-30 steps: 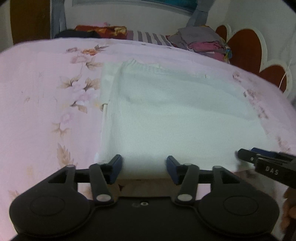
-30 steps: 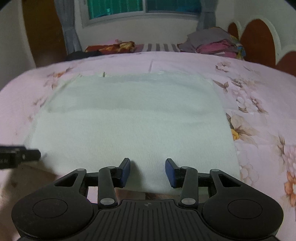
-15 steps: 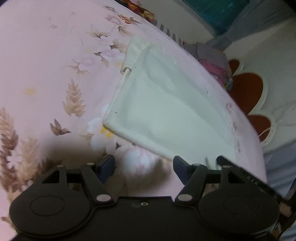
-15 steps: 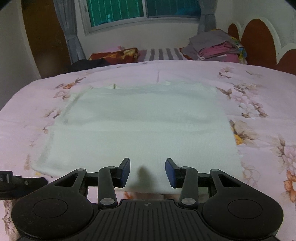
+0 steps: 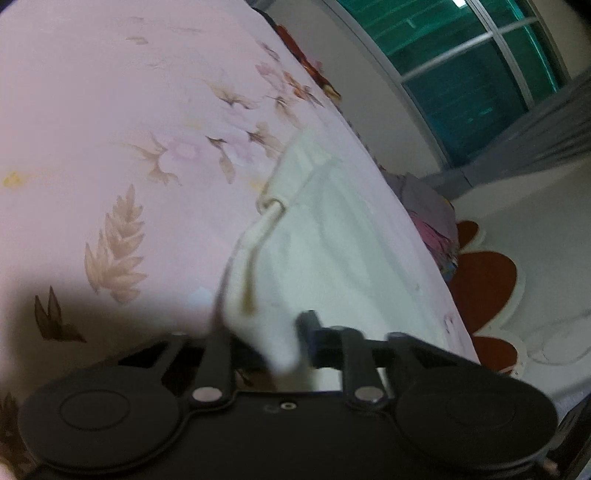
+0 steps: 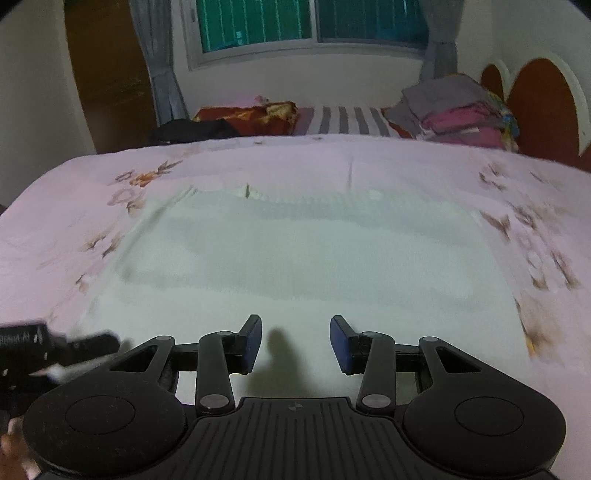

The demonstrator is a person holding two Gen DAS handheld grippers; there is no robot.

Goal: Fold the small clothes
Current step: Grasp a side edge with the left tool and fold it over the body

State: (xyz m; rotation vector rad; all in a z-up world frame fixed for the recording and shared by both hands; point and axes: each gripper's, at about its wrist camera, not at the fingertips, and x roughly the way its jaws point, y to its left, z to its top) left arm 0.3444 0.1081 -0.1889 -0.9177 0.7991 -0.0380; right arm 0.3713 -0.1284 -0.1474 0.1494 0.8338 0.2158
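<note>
A pale white-green garment [image 6: 314, 258] lies flat on the pink floral bedsheet [image 6: 92, 177], folded into a rough rectangle. In the left wrist view the garment [image 5: 332, 240] runs away from me and its near left corner is bunched between the fingers of my left gripper [image 5: 267, 338], which is shut on it. That gripper also shows at the left edge of the right wrist view [image 6: 85, 345] with white cloth in it. My right gripper [image 6: 295, 341] is open and empty, just above the garment's near edge.
A stack of folded clothes [image 6: 458, 110] sits at the far right by the red headboard [image 6: 543, 99]. A red and striped pile [image 6: 280, 118] and dark cloth [image 6: 192, 129] lie along the far edge. A window [image 6: 310, 22] is behind.
My left gripper has swung to the garment's near left corner, rolled sideways and closed on it. My right gripper has stayed open over the near edge and drawn back slightly.
</note>
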